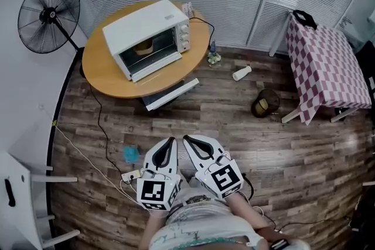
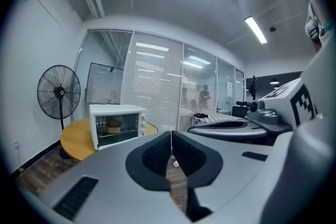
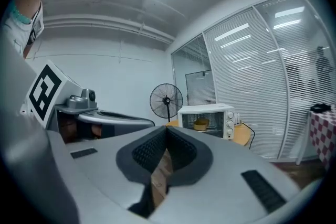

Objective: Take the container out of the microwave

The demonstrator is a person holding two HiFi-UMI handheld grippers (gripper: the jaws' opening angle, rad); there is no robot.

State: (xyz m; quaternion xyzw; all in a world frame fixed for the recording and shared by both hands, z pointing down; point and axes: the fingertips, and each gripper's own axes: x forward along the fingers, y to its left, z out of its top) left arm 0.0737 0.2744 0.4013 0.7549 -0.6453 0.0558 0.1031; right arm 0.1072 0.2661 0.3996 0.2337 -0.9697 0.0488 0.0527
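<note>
A white microwave (image 1: 147, 37) stands on a round wooden table (image 1: 105, 76) across the room. A tan container (image 1: 144, 47) shows through its glass front, and the door looks closed. My left gripper (image 1: 173, 140) and right gripper (image 1: 186, 139) are held side by side close to the person's body, far from the table, both shut and empty. In the left gripper view the shut left gripper (image 2: 171, 134) points toward the microwave (image 2: 116, 124) with the container (image 2: 114, 126) inside. In the right gripper view the shut right gripper (image 3: 166, 129) faces the microwave (image 3: 206, 119) and container (image 3: 200, 124).
A standing fan (image 1: 48, 15) is left of the table. A white panel (image 1: 171, 94) lies under the table's edge. A checkered table (image 1: 326, 64), a fallen white cup (image 1: 241, 72) and a dark basket (image 1: 265, 103) are on the right. A power strip with cables (image 1: 132, 175) lies near my feet.
</note>
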